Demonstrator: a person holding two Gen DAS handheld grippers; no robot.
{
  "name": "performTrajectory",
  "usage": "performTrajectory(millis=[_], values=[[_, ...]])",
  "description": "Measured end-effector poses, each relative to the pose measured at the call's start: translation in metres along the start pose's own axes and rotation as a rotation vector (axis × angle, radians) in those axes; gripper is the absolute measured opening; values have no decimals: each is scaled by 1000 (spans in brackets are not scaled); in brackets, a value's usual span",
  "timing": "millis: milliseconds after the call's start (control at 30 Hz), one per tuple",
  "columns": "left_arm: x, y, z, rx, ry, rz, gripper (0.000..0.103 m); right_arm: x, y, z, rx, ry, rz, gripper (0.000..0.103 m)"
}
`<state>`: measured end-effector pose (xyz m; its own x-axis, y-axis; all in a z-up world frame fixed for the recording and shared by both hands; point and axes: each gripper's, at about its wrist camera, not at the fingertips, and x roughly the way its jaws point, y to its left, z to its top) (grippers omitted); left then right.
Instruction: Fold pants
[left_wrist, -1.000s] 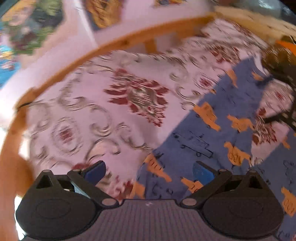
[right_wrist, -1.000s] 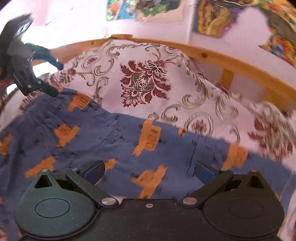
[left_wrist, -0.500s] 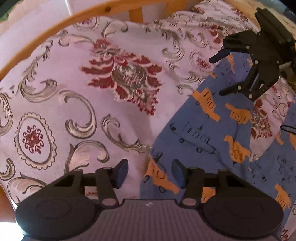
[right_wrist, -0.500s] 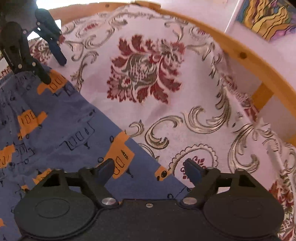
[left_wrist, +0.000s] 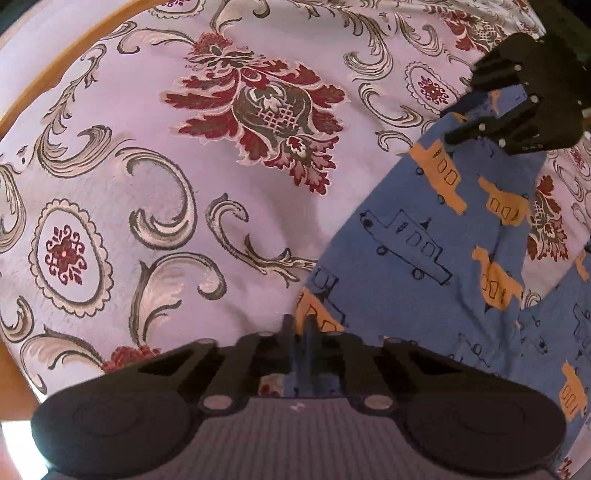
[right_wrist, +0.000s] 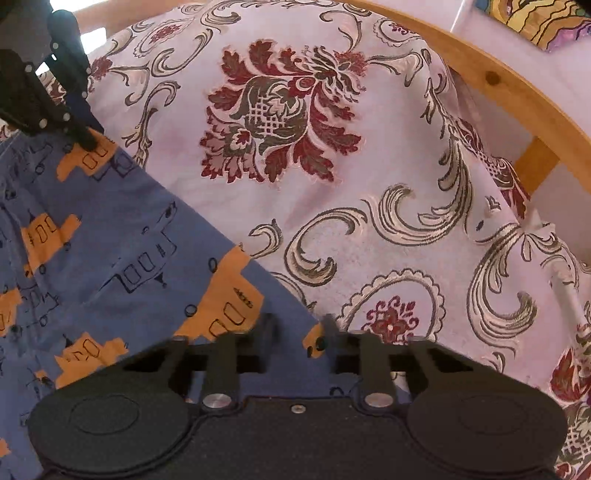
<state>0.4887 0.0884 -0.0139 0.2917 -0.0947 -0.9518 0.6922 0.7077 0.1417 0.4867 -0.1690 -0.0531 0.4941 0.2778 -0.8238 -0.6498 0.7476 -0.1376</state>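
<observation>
Left tool (left_wrist: 300, 328) is pressed nearly together, pinching a corner of the blue pants (left_wrist: 424, 258) right at its tips. Right tool (right_wrist: 295, 326) sits partly spread, fingers straddling the other corner of the same edge, fabric between them but not yet squeezed. The pants lie flat on the patterned bedspread (right_wrist: 369, 221), running from one tool to the other. Gripping both corners should let that edge lift evenly for the fold.
</observation>
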Motion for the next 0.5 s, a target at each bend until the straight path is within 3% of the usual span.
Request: performTrajectory(millis=[100,167,433,500], values=[[-8,-11,-4,29,-29,51,1,-12,8,-5,5,-31,-42,2],[-15,-21,-10,58,-71,89,1,-23,13,-11,6,-61,-74,2],[-58,-69,-61,269,-343,264,1,-91,61,-66,1,-239,-308,1],[-70,-84,-76,332,-406,280,1,-108,77,-84,-9,-271,-355,1]])
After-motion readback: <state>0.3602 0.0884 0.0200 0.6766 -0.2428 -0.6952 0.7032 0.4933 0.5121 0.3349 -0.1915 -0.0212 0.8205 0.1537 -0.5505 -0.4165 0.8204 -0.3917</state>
